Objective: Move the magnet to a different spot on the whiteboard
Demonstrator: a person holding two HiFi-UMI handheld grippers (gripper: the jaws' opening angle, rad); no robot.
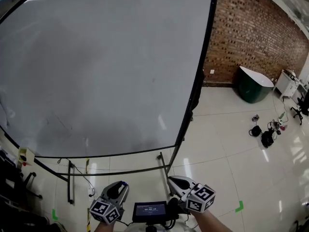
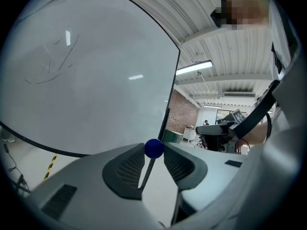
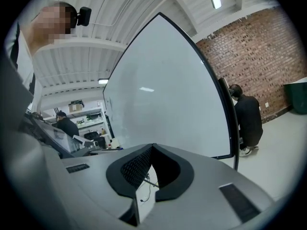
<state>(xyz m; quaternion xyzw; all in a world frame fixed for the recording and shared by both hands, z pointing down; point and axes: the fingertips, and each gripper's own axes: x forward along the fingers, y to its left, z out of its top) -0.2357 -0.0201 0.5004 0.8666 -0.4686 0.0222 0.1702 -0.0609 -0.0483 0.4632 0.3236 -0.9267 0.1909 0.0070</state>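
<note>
Between the tips of the left gripper [image 2: 154,150] sits the magnet [image 2: 154,148]. It is a small round blue ball. Both grey fingers [image 2: 127,169] press on it, one from each side, so the left gripper holds it tight. The magnet is not on the whiteboard [image 2: 91,80]. The big white board stands past the fingertips, up and to the left of them, and the ball does not touch it. Faint pen marks show high on the board, far above the fingers.

On the other side, the right gripper [image 3: 152,147] has its fingers [image 3: 136,169] closed. The tips meet and nothing is between them. Past these fingertips the whiteboard rises tall. To the right of the fingers, a person in dark clothes [image 3: 248,121] bends by the board's black edge, with a brick wall [image 3: 254,51] behind.

From the head view, both grippers are low down, under the bottom edge of the board and apart from it. A small screen [image 1: 149,210] sits between them. Off to the right of the right fingers, a dark green tub [image 1: 252,85] stands on the shiny floor [image 1: 227,149].
</note>
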